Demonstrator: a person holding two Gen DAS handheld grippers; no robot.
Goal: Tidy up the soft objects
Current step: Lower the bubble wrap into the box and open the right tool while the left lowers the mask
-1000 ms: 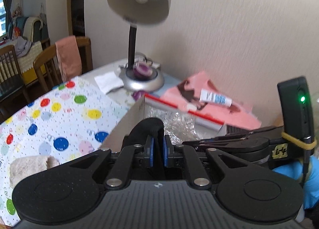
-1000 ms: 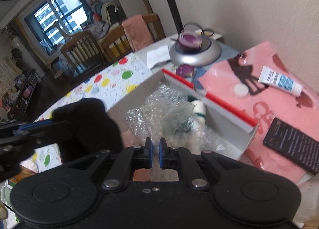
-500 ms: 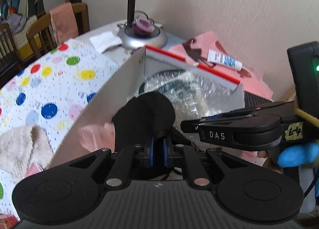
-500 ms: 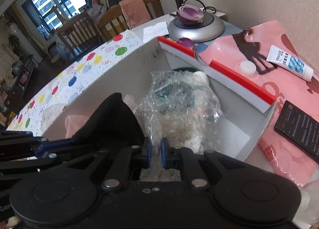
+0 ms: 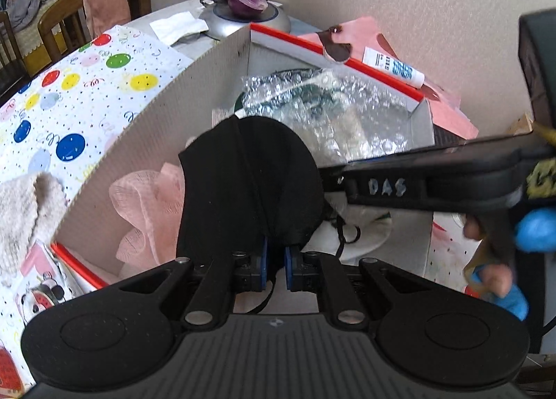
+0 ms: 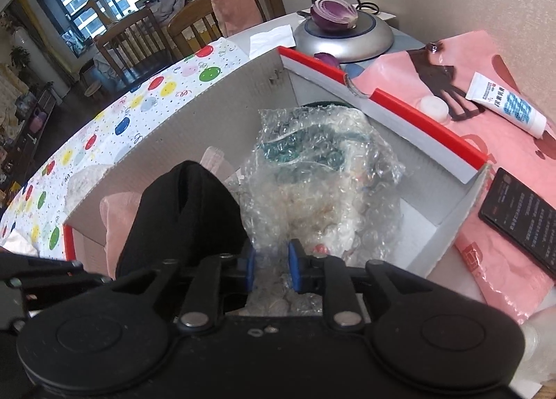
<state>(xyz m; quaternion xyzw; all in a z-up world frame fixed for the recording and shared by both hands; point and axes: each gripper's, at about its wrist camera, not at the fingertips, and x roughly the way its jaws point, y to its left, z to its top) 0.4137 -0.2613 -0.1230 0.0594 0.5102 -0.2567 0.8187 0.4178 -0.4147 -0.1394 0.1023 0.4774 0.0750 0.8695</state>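
Observation:
My left gripper (image 5: 276, 268) is shut on a black face mask (image 5: 250, 183) and holds it inside the white cardboard box with red rims (image 5: 146, 128). The mask also shows in the right wrist view (image 6: 184, 218). My right gripper (image 6: 271, 268) is slightly open over the bubble wrap bundle (image 6: 323, 183), which lies in the box (image 6: 417, 131). The bubble wrap also shows in the left wrist view (image 5: 330, 114). A pink mesh sponge (image 5: 146, 211) lies in the box, left of the mask.
A beige knitted cloth (image 5: 24, 211) lies on the polka-dot tablecloth (image 5: 87, 86) left of the box. Behind the box stand a lamp base with a cut red onion (image 6: 333, 13), a cream tube (image 6: 507, 107) and a black phone (image 6: 521, 215) on pink paper. Chairs (image 6: 139, 41) stand beyond the table.
Both grippers have moved down into the box. My right gripper has opened a little and released the bubble wrap. My left gripper still holds the mask.

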